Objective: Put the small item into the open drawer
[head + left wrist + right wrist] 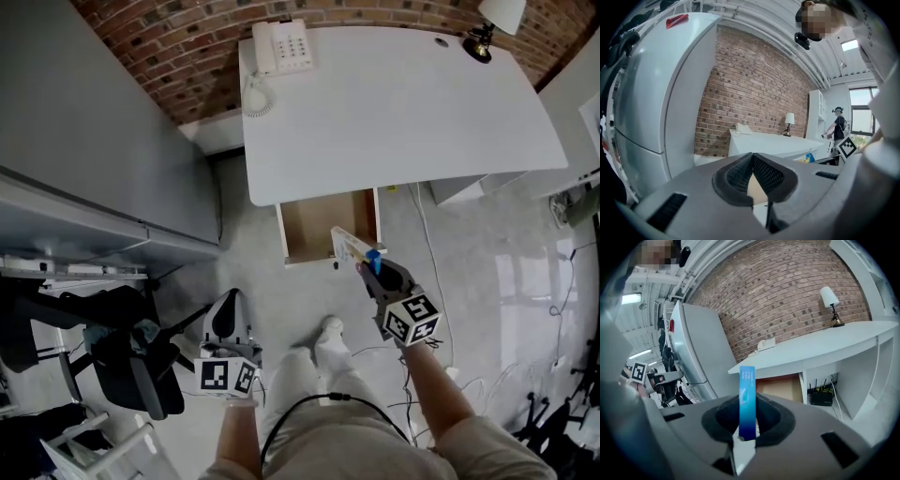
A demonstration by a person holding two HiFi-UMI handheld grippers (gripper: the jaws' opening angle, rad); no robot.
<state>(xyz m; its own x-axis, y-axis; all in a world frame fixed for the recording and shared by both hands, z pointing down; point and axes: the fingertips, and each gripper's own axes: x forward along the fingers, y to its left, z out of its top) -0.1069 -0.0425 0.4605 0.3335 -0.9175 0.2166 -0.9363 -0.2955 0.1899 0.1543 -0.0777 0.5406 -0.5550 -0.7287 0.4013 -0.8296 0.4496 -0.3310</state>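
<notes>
The small item is a thin flat box [350,246], pale with a blue end. My right gripper [371,268] is shut on it and holds it just above the front edge of the open drawer [317,221]. That drawer juts out from under the white desk [394,103], and its brown bottom looks bare. In the right gripper view the blue box [746,399] stands edge-on between the pads of the right gripper [746,422], with the drawer [783,387] straight ahead. My left gripper [229,309] hangs low at the left, away from the drawer. In its own view the left gripper [752,157] has its tips together and nothing between them.
A white telephone [284,47] and a lamp [492,23] stand on the desk. A tall grey cabinet [94,141] is at the left, with a black office chair [131,356] below it. Cables [562,281] lie on the floor at right. Another person [839,124] stands far off.
</notes>
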